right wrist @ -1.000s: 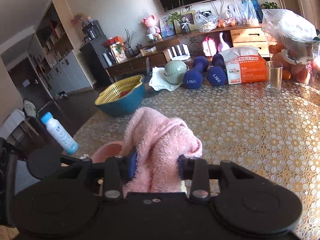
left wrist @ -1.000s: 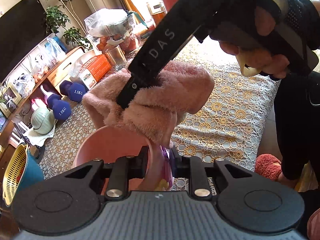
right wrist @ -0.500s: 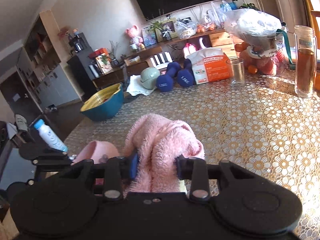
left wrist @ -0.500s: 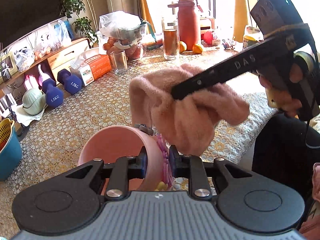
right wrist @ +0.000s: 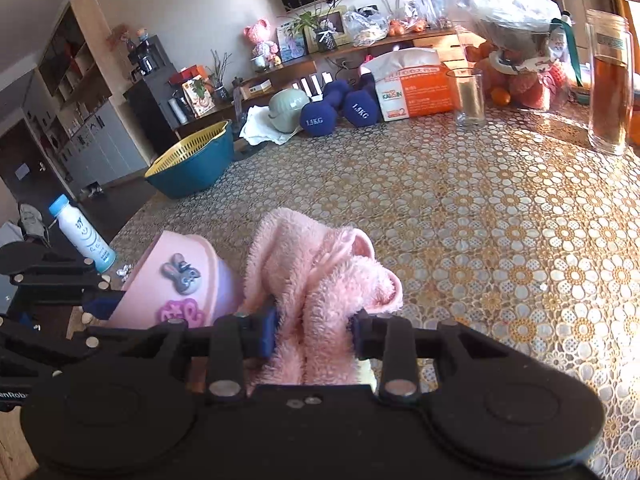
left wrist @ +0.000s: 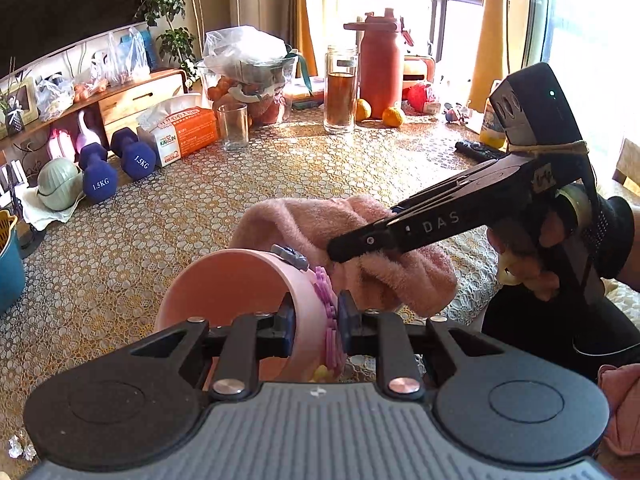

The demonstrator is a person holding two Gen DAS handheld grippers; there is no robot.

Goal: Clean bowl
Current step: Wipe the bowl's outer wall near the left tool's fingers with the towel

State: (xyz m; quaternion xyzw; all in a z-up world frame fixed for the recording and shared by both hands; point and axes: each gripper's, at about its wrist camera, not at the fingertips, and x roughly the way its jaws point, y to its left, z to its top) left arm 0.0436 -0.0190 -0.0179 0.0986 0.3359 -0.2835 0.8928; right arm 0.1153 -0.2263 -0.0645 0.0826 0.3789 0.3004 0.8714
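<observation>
Along the far edge of the table (left wrist: pixel 280 184), in the left wrist view, stand two blue dumbbells (left wrist: pixel 116 164), an orange tissue box (left wrist: pixel 180 132), an empty glass (left wrist: pixel 233 126), a tall jar of brown liquid (left wrist: pixel 340 90) and a red flask (left wrist: pixel 380 64) on a lacy gold cloth. The left gripper (left wrist: pixel 314 320) is closed on the wall of the smooth pink bowl (left wrist: pixel 236 280), one finger inside, one outside against its purple charms. Just right of the rim, the right gripper (left wrist: pixel 352 244) pinches a fluffy pink towel (left wrist: pixel 360 248). In the right wrist view, the right gripper (right wrist: pixel 312 336) is clamped on the towel (right wrist: pixel 320 268); the bowl (right wrist: pixel 176 276), tilted, with a rabbit charm, sits just left of it. A teal basin (right wrist: pixel 192 160) and white bottle (right wrist: pixel 80 236) stand toward the left edge.
</observation>
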